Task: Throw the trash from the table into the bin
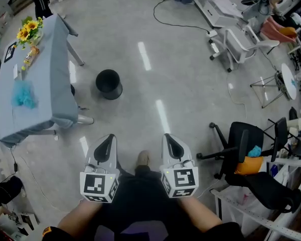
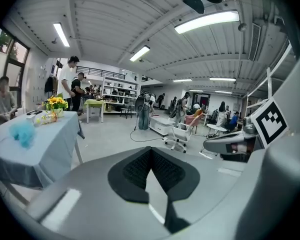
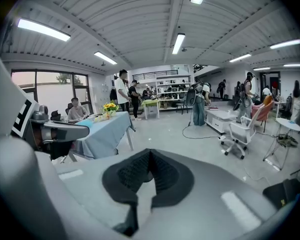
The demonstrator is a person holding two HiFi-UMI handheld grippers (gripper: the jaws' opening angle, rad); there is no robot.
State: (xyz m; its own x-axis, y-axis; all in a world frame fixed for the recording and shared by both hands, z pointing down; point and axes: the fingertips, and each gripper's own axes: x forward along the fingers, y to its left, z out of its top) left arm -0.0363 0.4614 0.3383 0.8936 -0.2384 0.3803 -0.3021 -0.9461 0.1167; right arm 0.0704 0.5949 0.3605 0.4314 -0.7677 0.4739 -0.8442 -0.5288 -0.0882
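The table (image 1: 55,92), draped in light blue cloth, stands at the far left. On it lie a fluffy blue wad (image 1: 24,95), a snack packet (image 1: 30,56) and a small white item (image 1: 15,72). A black round bin (image 1: 109,84) sits on the floor to the right of the table. My left gripper (image 1: 108,138) and right gripper (image 1: 169,137) hang side by side in front of me, well short of table and bin, both shut and holding nothing. In the left gripper view my left gripper (image 2: 151,150) points past the table (image 2: 50,144) and blue wad (image 2: 22,132).
A bunch of sunflowers (image 1: 30,29) stands at the table's far end. A black office chair (image 1: 243,144) with an orange item is at the right, and a white chair (image 1: 238,44) and a floor cable (image 1: 178,21) lie further off. Several people stand or sit beyond the table (image 3: 107,126).
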